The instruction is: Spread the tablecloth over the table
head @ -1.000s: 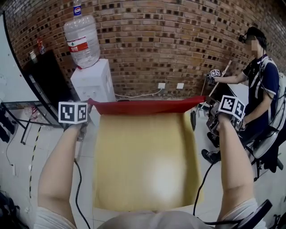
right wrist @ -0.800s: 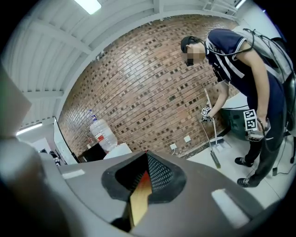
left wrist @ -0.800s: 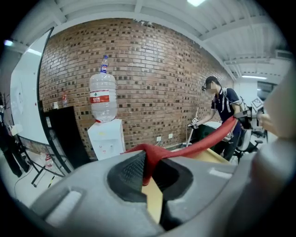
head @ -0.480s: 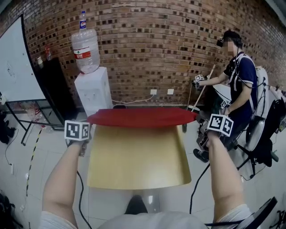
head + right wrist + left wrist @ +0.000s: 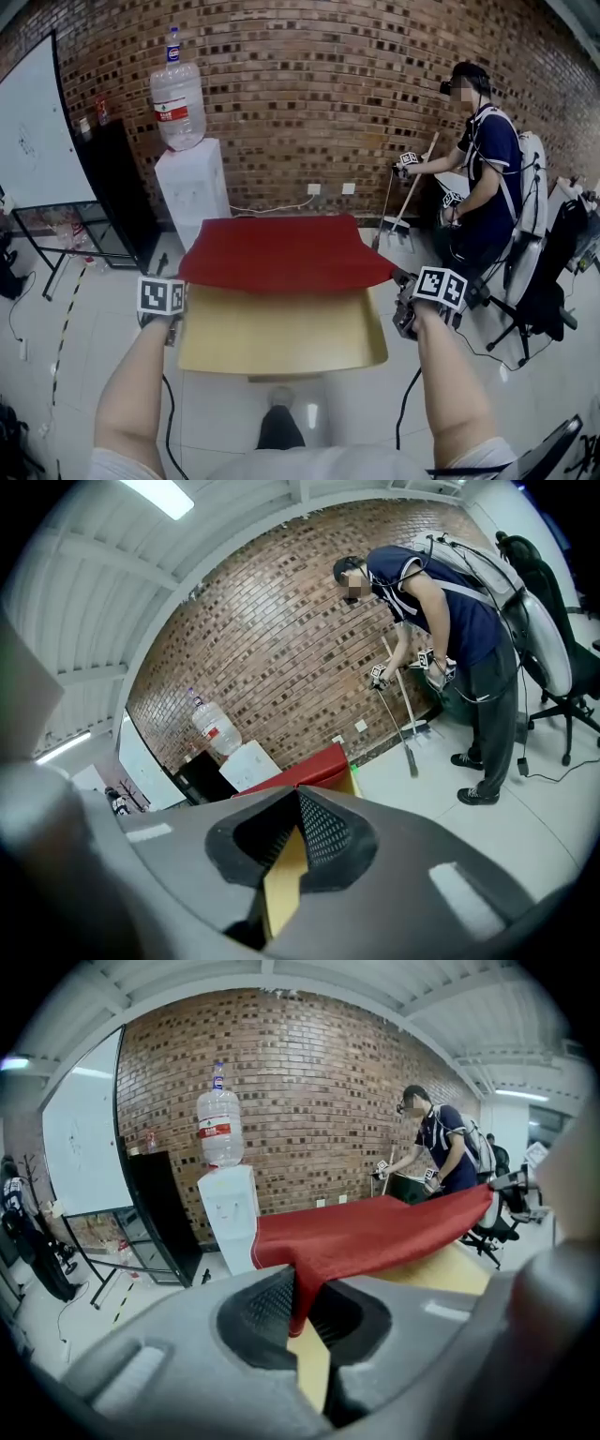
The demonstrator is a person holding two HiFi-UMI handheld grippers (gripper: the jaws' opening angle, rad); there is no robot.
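The tablecloth, red [image 5: 281, 251] on one face and yellow [image 5: 281, 330] on the other, hangs stretched in the air between my two grippers. Its far part shows red and lies folded over the yellow near part. My left gripper [image 5: 174, 321] is shut on the cloth's left edge; in the left gripper view a red fold [image 5: 305, 1288] runs down between the jaws [image 5: 302, 1314]. My right gripper [image 5: 405, 317] is shut on the right edge, where a yellow strip [image 5: 284, 878] sits in the jaws [image 5: 289, 853]. The cloth hides whatever table lies under it.
A white water dispenser [image 5: 192, 187] with a bottle [image 5: 178, 98] stands at the brick wall, with a black cabinet [image 5: 117, 183] and whiteboard [image 5: 33, 141] to its left. At right, another person [image 5: 483, 155] holds a broom [image 5: 403, 202] near an office chair [image 5: 553, 272].
Both grippers have drawn back toward me and sunk a little. The red part has billowed and spread nearer, covering more of the yellow.
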